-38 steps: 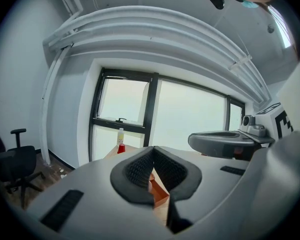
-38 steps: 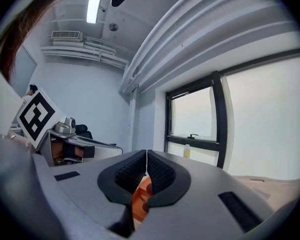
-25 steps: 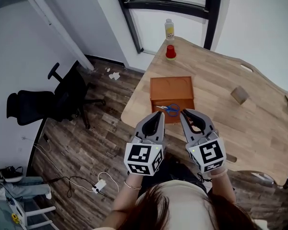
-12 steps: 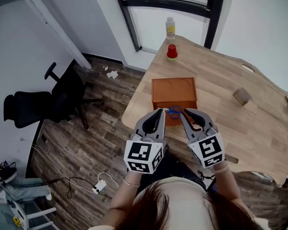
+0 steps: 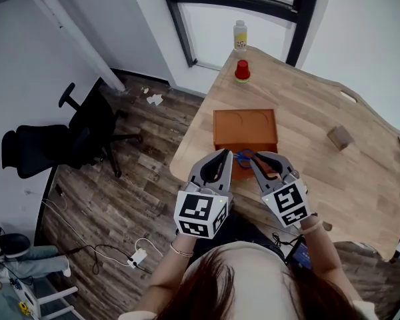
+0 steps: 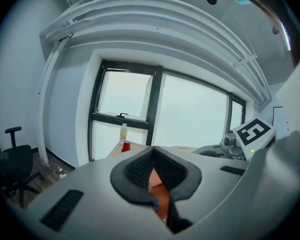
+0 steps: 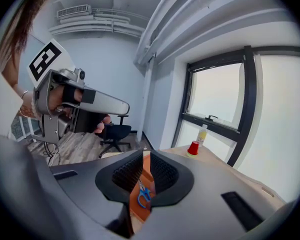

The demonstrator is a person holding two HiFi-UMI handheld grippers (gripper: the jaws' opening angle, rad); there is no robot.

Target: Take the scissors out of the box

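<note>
Scissors at near end of orange box; box sits close to near-left edge of table. Right gripper over them, jaws just been opening, narrow gap, blue handles showing through it, pads not pressing. Left gripper alongside, fingers together, nothing between. Bare tabletop right of box; wood block well apart.
</note>
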